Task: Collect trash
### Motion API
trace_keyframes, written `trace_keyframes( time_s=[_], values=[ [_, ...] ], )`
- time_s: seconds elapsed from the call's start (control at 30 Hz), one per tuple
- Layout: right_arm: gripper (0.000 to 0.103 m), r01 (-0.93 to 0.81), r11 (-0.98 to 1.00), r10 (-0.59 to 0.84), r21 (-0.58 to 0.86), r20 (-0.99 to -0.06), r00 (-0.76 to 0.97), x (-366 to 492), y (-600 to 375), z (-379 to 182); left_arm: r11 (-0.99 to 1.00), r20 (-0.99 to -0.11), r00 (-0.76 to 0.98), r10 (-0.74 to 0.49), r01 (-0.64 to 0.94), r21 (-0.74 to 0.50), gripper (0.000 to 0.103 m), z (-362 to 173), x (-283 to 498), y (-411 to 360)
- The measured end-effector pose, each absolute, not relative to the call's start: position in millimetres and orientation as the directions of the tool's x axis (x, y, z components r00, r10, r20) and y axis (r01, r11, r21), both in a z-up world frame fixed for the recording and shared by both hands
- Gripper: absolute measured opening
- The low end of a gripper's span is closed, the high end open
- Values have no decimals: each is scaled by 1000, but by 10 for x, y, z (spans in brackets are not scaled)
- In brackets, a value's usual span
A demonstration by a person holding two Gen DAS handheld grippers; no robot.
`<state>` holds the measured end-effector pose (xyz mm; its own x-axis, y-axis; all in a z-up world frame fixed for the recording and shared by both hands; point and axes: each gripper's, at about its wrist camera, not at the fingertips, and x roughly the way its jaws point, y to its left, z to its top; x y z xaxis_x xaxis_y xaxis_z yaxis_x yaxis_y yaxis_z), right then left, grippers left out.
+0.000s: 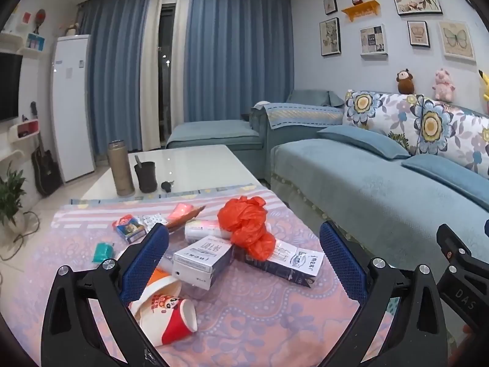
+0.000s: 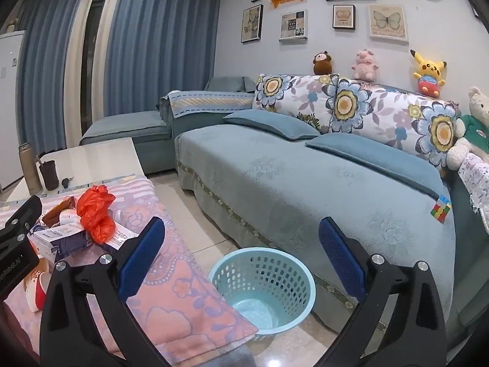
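Observation:
Trash lies on a pink patterned cloth (image 1: 259, 315) over the table. In the left wrist view I see a crumpled orange plastic bag (image 1: 246, 224), two white cartons (image 1: 201, 260) (image 1: 290, 264), tipped paper cups (image 1: 166, 312), a card pack (image 1: 130, 229) and a teal wrapper (image 1: 102, 252). My left gripper (image 1: 244, 263) hangs open above the pile, holding nothing. My right gripper (image 2: 241, 260) stands open and empty over a light blue perforated basket (image 2: 262, 287) on the floor. The orange bag (image 2: 96, 214) also shows in the right wrist view.
A flask (image 1: 119, 168), a dark cup (image 1: 146, 176) and keys (image 1: 167, 186) stand on the white table top beyond the cloth. A blue sofa (image 2: 305, 183) with a puzzle cube (image 2: 441, 209) runs along the right. The basket sits between table and sofa.

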<state>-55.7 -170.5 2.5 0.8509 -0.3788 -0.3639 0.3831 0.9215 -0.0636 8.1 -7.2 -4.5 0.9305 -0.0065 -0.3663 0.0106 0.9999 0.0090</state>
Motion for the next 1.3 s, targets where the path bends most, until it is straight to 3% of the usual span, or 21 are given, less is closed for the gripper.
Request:
trace_keyframes(
  time_s=[1.3],
  values=[
    [95, 381, 923, -375, -59, -370, 850, -465, -1724, 14, 1000, -342, 940, 9, 0, 24, 96, -95, 68, 30]
  ],
)
